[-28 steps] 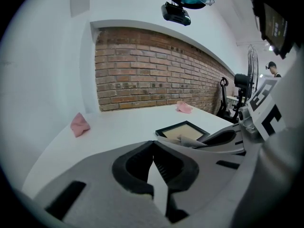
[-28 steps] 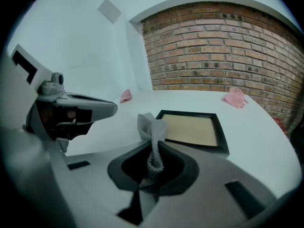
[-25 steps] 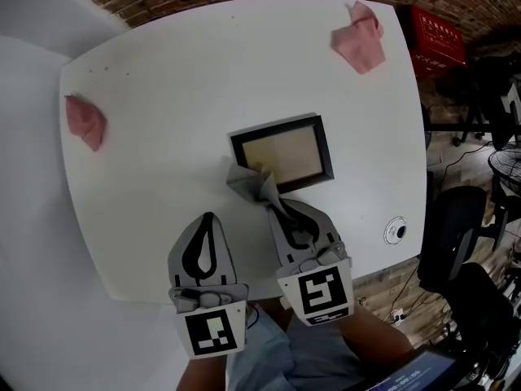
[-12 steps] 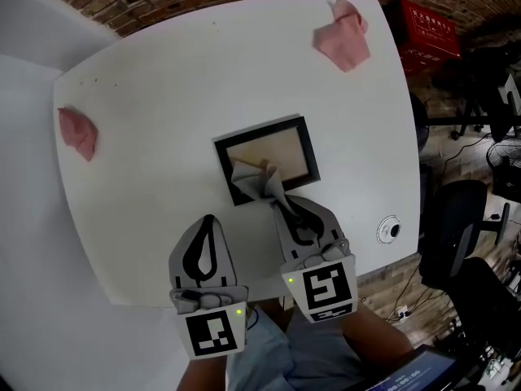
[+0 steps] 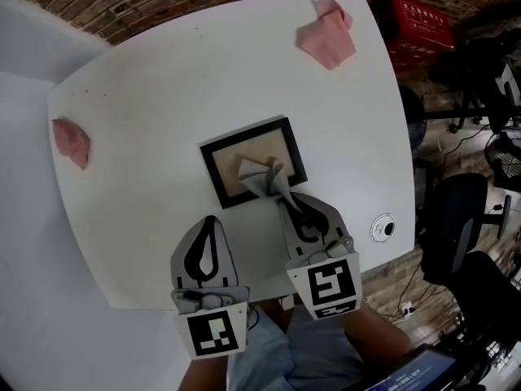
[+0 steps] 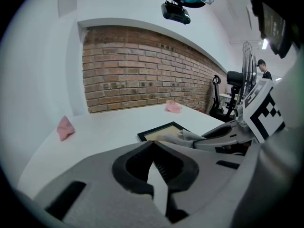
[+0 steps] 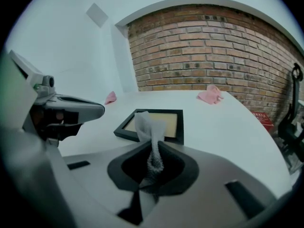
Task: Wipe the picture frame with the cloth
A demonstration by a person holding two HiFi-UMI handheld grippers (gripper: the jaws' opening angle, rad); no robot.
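Observation:
The black picture frame [image 5: 218, 179] with a tan inside lies flat in the middle of the white table [image 5: 163, 96]. A grey cloth [image 5: 260, 177] rests bunched on the frame's near part, and my right gripper [image 5: 282, 197] is shut on the cloth's tail. In the right gripper view the cloth [image 7: 148, 122] rises from between the jaws of the right gripper [image 7: 152, 145], in front of the frame [image 7: 176, 123]. My left gripper [image 5: 209, 219] is shut on nothing, left of the frame's near edge. In its own view the left gripper [image 6: 153, 143] points past the frame [image 6: 164, 130].
One pink cloth [image 5: 326, 32] lies at the table's far right, another pink cloth [image 5: 70, 140] at its left edge. A round grommet [image 5: 382, 228] sits near the right front edge. A red crate [image 5: 420, 24] and dark chairs [image 5: 456, 218] stand beyond the table's right side.
The right gripper has dragged the grey cloth from the frame's near left corner onto the frame's inside, toward its middle. The left gripper has stayed where it was.

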